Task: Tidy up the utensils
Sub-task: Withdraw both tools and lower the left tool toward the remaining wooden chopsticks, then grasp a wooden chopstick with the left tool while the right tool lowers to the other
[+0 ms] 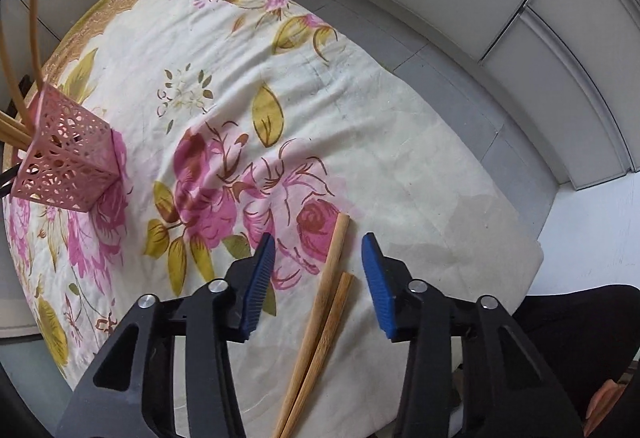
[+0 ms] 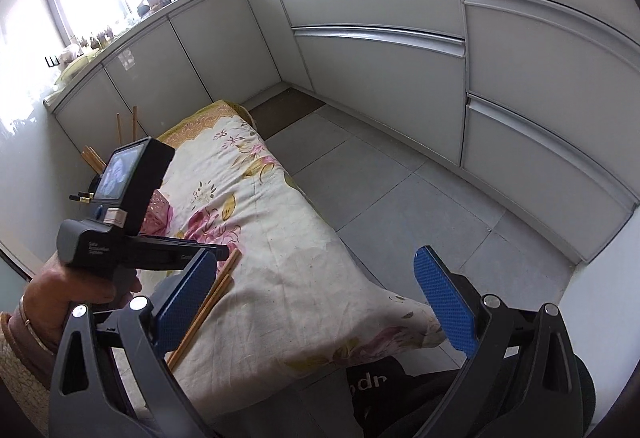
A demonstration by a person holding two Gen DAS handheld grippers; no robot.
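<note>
Two wooden chopsticks [image 1: 320, 322] lie side by side on the floral cloth [image 1: 224, 77], between the blue pads of my left gripper [image 1: 318, 258], which is open just above them. A pink perforated holder [image 1: 68, 161] stands at the far left with several chopsticks [image 1: 16, 77] in it. In the right wrist view the chopsticks [image 2: 212, 298] lie beside the left gripper body [image 2: 132, 213]. The pink holder [image 2: 158, 215] is mostly hidden behind it. My right gripper [image 2: 316, 290] is open and empty, held above the cloth's near end.
The cloth [image 2: 280, 238] covers a low table on a grey tiled floor [image 2: 400, 181]. White cabinet fronts [image 2: 380, 77] run along the back and right. A dark garment [image 1: 580, 338] lies at the near right.
</note>
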